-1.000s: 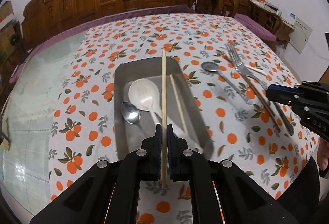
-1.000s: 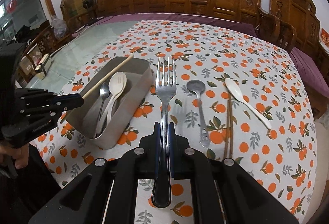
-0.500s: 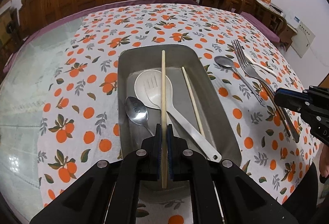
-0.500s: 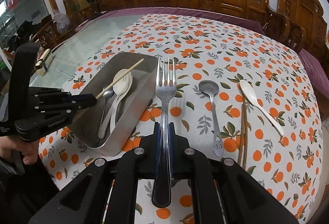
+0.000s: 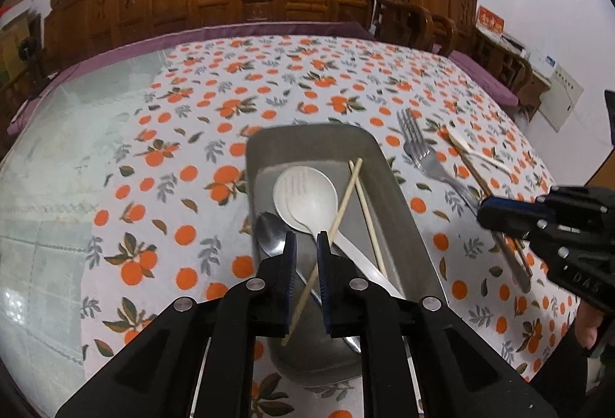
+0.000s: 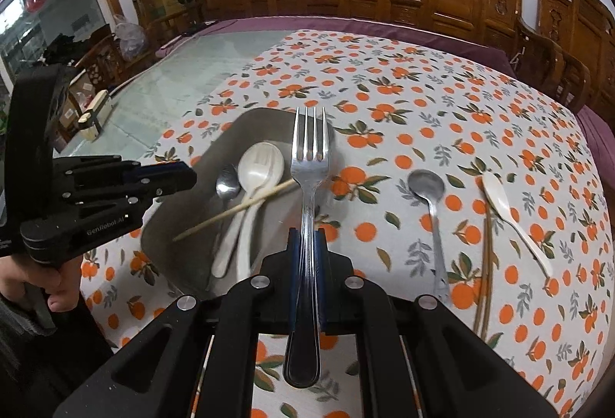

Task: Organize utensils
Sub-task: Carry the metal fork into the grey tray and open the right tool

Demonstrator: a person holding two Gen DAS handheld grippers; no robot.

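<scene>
Key relation: fork (image 6: pixel 309 164) is held over the tray (image 6: pixel 200 164)'s right long wall; tray interior lies just left of and below the right hand-held gripper (image 6: pixel 306 245). Fork's long axis runs roughly parallel to tray's long axis, tines toward far edge of worktop (image 6: pixel 499 103).
Right hand-held gripper: clamped on fork handle, approx mid-length.
Left hand-held gripper (image 5: pixel 305 249): jaws apart, over tray's near end; a chopstick (image 5: pixel 330 226) lies slanted btwn them, apparently let go, leaning across the other chopstick in the tray.
Nearer hand: right, for the fork; it looks to need only a short shift left and a lowering.
Tray contents: white spoon (image 5: pixel 305 195), metal spoon (image 5: pixel 271 233), 2 chopsticks.
Still on worktop, right of tray: metal spoon (image 6: pixel 432 203), white spoon (image 6: pixel 503 210), dark chopstick pair (image 6: pixel 485 256).
Materials: tray dull grey metal, rounded corners; fork shiny steel, 4 tines; chopsticks thin pale wood; cloth w/ orange-fruit print.
</scene>
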